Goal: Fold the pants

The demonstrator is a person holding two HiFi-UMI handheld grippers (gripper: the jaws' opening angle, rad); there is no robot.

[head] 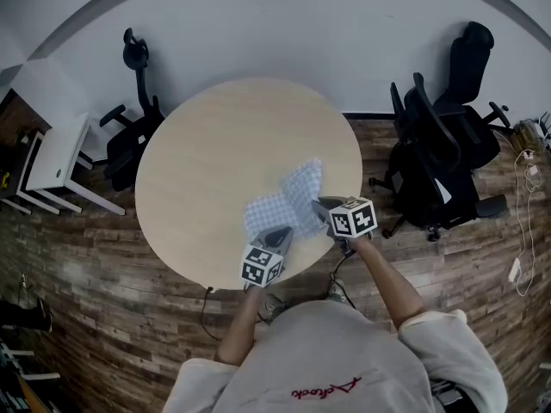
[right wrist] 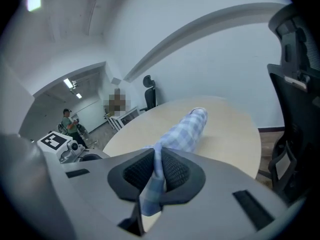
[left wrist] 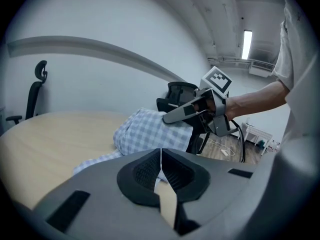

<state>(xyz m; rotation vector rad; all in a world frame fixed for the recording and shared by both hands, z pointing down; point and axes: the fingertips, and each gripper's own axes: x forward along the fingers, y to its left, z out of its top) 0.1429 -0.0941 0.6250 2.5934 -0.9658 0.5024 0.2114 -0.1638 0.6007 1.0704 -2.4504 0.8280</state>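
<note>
The left gripper (head: 279,234) is at the near edge of the round table (head: 215,136), by the near left corner of the pants (head: 288,198). In the left gripper view its jaws are pressed together, with only a thin pale edge of the checked cloth caught between the pads (left wrist: 145,170). From there a flat strip of the fabric (left wrist: 92,163) runs off along the tabletop (left wrist: 45,134) to the left of the jaws. Past them the rest of the cloth rises in a rounded heap.

The pants are blue and white checked. They lie bunched on the near right part of the table, between the two grippers, and one leg reaches toward the right edge.

The right gripper (head: 318,206) is at the near right side of the cloth, just inside the table's rim and raised above the surface. Its jaws (right wrist: 158,171) stand narrow and are clamped on a thick fold of the pants (right wrist: 187,131). A tail of that fold hangs down below the pads. The rest runs forward from the jaws and slopes down onto the tabletop (right wrist: 230,134). In the left gripper view this gripper's tips (left wrist: 167,117) touch the top of the heap.
</note>
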